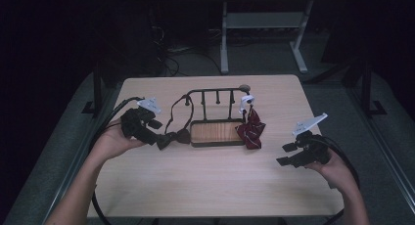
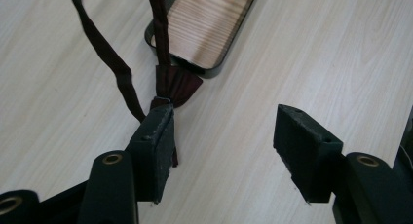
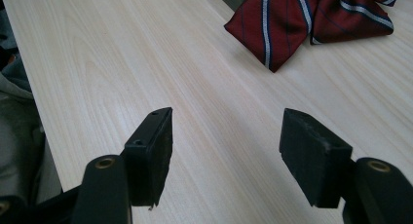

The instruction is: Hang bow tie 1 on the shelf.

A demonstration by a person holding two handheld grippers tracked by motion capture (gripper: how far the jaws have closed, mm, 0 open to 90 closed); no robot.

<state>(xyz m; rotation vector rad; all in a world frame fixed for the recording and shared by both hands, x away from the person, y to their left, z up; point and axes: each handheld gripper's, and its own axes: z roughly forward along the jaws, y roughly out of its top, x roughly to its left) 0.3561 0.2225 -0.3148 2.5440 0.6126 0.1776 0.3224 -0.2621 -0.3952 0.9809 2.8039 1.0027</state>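
Observation:
A dark brown bow tie (image 1: pixel 177 136) lies on the table left of a black rack (image 1: pixel 215 92), with its strap looped up to the rack's left end. My left gripper (image 1: pixel 157 133) is open right beside it. In the left gripper view the brown bow tie (image 2: pixel 176 85) sits just past the left jaw's tip, and nothing is between the jaws of the left gripper (image 2: pixel 224 136). A red striped bow tie (image 1: pixel 251 129) hangs at the rack's right end. My right gripper (image 1: pixel 285 154) is open and empty, a short way right of it. The right gripper view shows the red tie (image 3: pixel 287 19) ahead of the right gripper (image 3: pixel 226 141).
The rack has a wooden base tray (image 1: pixel 217 132) with a black rim, and a white clip (image 1: pixel 246 101) on its right post. Cables trail from both grippers off the table's near side. Bare tabletop (image 1: pixel 210 181) lies in front.

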